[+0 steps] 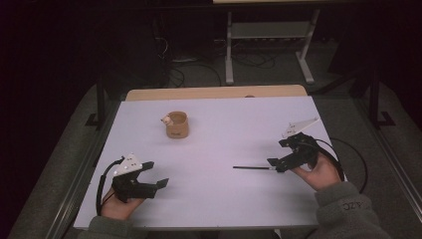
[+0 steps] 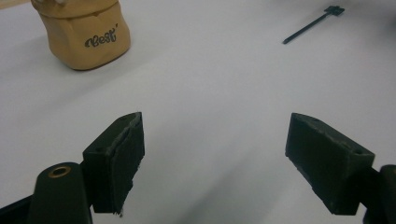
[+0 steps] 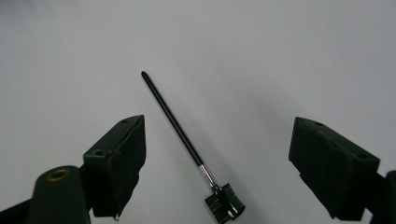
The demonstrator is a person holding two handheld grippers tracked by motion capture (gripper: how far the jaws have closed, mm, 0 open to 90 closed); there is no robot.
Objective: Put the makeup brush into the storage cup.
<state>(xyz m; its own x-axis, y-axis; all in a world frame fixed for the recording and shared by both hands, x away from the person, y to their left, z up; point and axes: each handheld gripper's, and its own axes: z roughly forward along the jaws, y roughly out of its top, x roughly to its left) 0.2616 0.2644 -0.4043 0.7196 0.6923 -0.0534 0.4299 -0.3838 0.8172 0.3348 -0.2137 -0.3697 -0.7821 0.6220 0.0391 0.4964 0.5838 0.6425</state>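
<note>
with both jaws spread wide, we hover our right gripper (image 3: 215,163) over the thin black brow brush (image 3: 187,144) lying flat, lined up for grasping; left gripper (image 2: 215,158) waits released, near the tan cup (image 1: 177,125).

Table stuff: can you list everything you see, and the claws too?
Table: one, white top with a wooden far edge, middle of the high view.
Cup: one, tan with dark lettering, far left part of the table; something small and white sits at its rim.
Brush: one, thin black handle with a small comb head, lying flat between the right claw's jaws.
Frame: one, white metal, on the floor beyond the table.
Left claw: one, black, open, near left.
Right claw: one, black, open over the brush.
</note>
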